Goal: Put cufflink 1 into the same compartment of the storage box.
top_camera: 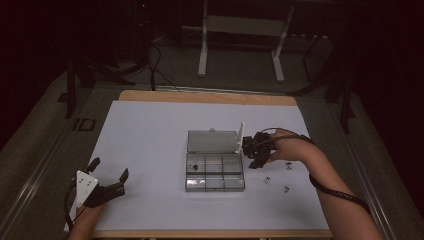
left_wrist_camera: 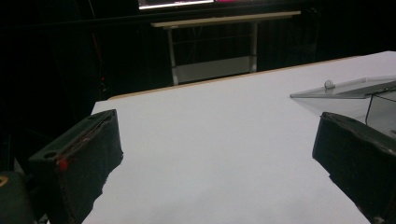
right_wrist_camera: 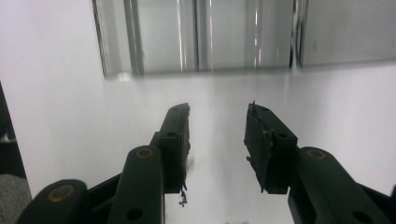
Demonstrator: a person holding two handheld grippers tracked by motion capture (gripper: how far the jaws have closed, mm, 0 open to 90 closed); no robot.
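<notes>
The clear compartment box (top_camera: 215, 172) lies long axis left-right, lid hinged open far; right gripper (top_camera: 250, 152) beside it, jaws apart, empty; left gripper (top_camera: 107, 176) spread wide.

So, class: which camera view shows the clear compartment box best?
The high view: the whole box shows there, its compartments and open lid included, beside the right gripper. The left gripper view catches just the lid at its right edge. The right gripper view shows a blurred stretch of the box's wall beyond the jaws.
</notes>
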